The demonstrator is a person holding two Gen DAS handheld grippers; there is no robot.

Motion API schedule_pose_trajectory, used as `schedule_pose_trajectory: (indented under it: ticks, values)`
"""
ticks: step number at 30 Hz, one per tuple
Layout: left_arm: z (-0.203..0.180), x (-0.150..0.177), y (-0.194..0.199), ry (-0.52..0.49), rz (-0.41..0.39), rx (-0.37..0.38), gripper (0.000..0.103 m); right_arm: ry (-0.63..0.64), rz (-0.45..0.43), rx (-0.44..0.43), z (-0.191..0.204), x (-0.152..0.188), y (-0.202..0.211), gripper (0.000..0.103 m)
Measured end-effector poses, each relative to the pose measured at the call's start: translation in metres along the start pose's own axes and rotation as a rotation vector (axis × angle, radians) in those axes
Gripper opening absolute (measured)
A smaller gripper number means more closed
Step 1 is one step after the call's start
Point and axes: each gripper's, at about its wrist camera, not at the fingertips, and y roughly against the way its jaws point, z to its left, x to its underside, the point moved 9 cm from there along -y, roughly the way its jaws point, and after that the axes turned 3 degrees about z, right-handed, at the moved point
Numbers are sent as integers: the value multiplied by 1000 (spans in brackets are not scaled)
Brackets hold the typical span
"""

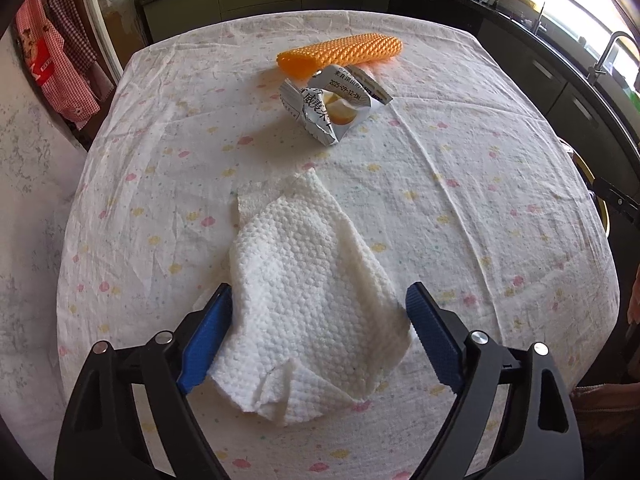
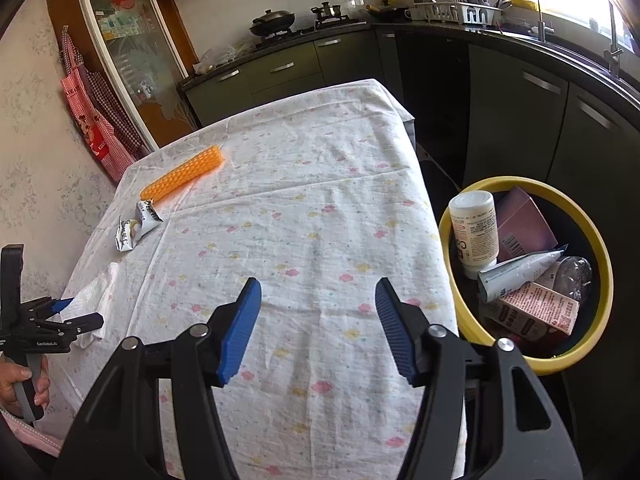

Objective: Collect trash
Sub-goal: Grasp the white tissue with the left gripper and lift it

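right now my left gripper (image 1: 318, 322) is spread wide over a crumpled white paper towel (image 1: 308, 300) lying on the table's flowered cloth (image 1: 460, 184). the towel sits between the two blue pads (image 1: 208, 340), its left edge against the left pad, while the right pad stands just beside the towel's right edge; i cannot tell if it touches. nothing is pinched.

further up the table lies a torn silver snack wrapper (image 1: 332, 108) with printed writing and something yellowish showing inside. just behind it, and seemingly touching, is an orange bumpy plastic tube (image 1: 340, 54) lying on its side.

my right gripper (image 2: 318, 320) is also spread open, holding nothing, and hangs above the near right part of the table, close to its edge. from that side i can see the orange tube (image 2: 182, 174) and the wrapper (image 2: 136, 226) far off to the left, and the towel (image 2: 96, 300) at the left gripper (image 2: 56, 316), with my left hand (image 2: 24, 384) around its handle.

beside the table's right edge, lower down, stands a yellow-rimmed trash bin (image 2: 600, 264). in it are a white bottle (image 2: 474, 228), a purplish box (image 2: 524, 220), a squeezed tube (image 2: 520, 270), a pink carton (image 2: 536, 308) and a clear plastic bottle (image 2: 576, 276). dark kitchen cabinets (image 2: 516, 120) run behind, with a dish rack (image 2: 460, 12) on the counter.
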Motion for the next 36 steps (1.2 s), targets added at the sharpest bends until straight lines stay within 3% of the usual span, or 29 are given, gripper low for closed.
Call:
schedule_pose_trajectory:
  ticks: [9, 14, 17, 27, 36]
  values:
    - [-4, 4, 8, -36, -18, -18, 60, 2, -7, -4, 2, 0, 3, 59]
    - [-11, 4, 16, -69, -35, 5, 22, 2, -8, -5, 2, 0, 3, 59]
    - [-14, 4, 20, -80, -43, 18, 11, 4, -10, -7, 3, 0, 5, 59]
    - [-40, -12, 57, -155, -127, 64, 9, -6, -17, -2, -4, 1, 10, 62]
    - [-130, -53, 87, -351, -193, 207, 9, -55, -51, 82, -44, 8, 36, 62]
